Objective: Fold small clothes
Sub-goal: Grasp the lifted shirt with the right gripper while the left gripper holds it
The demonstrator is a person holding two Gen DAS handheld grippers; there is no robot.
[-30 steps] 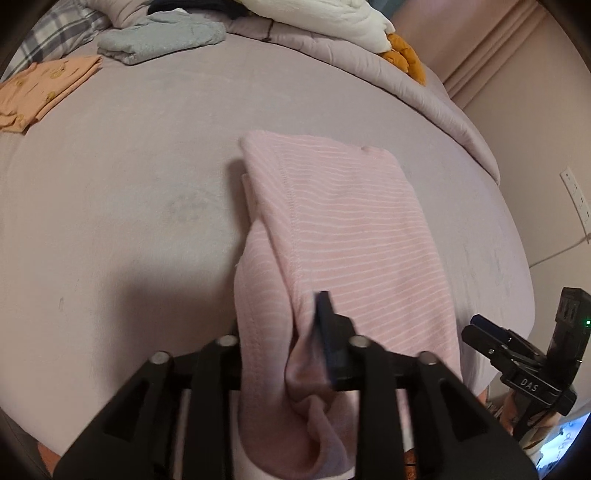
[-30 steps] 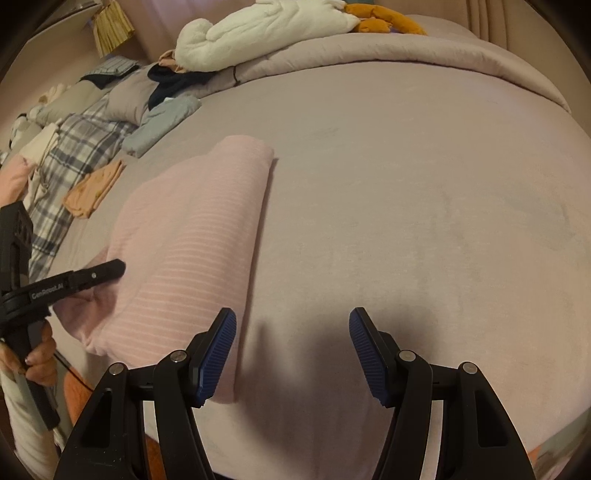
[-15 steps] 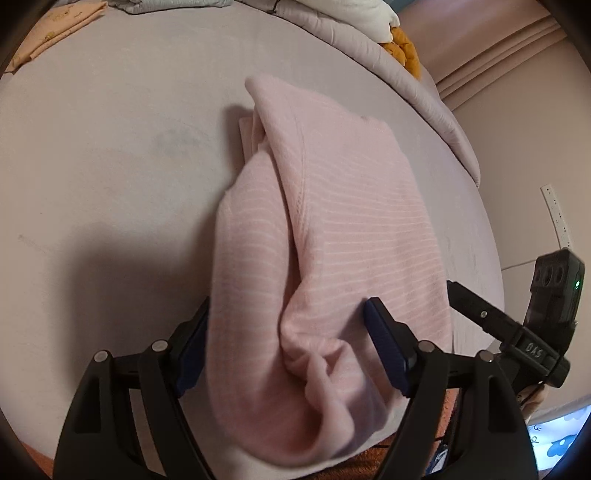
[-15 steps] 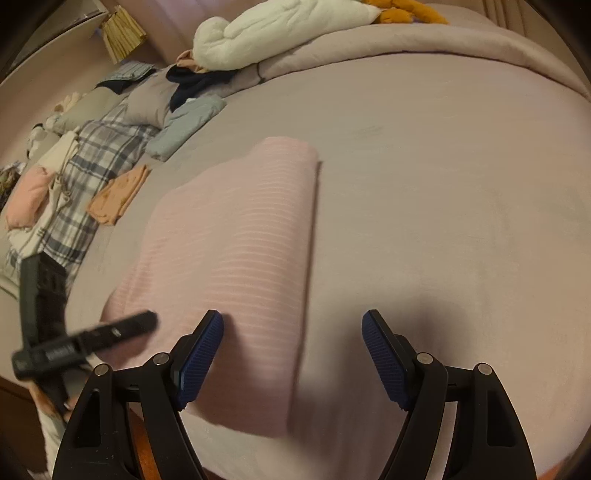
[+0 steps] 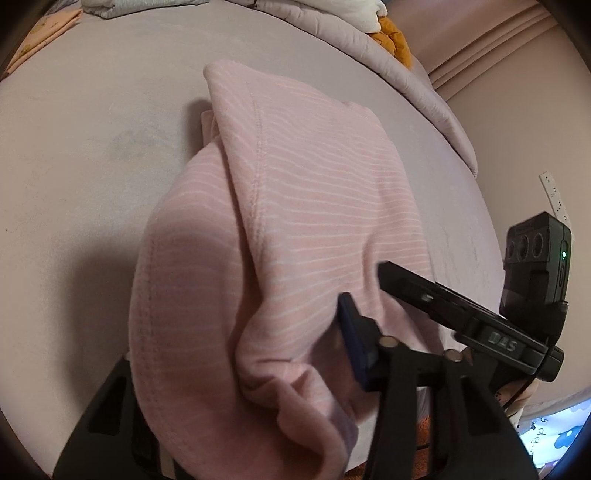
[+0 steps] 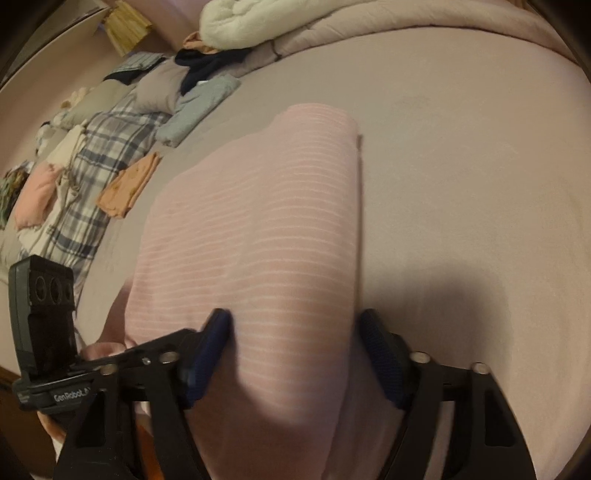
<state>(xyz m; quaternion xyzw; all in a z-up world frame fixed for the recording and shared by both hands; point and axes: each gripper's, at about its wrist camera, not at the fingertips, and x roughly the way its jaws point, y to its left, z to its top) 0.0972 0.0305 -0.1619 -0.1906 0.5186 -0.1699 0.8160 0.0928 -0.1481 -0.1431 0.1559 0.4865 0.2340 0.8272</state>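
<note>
A pink striped garment [image 5: 314, 206] lies folded lengthwise on the mauve bed [image 5: 92, 147]. My left gripper [image 5: 288, 343] is at its near end with jaws closing. The right blue pad presses into a bunched fold; the left finger is hidden under the cloth. In the right wrist view the same garment [image 6: 266, 221] runs away from me. My right gripper [image 6: 295, 343] straddles its near end, jaws closing, with the cloth between the blue pads and not visibly pinched. One of the right gripper's fingers [image 5: 413, 284] reaches in beside the left gripper.
Folded clothes lie at the bed's far left: an orange piece [image 6: 129, 184], a grey-blue piece [image 6: 199, 110] and a plaid cloth [image 6: 103, 155]. A white duvet [image 6: 258, 22] is heaped at the head. The bed edge and a wall socket strip [image 5: 554, 195] are on the right.
The left jaws opened wide around the bunched end, then closed in on it. The right gripper moved left and forward from bare bed until its pads flank the garment's near end.
</note>
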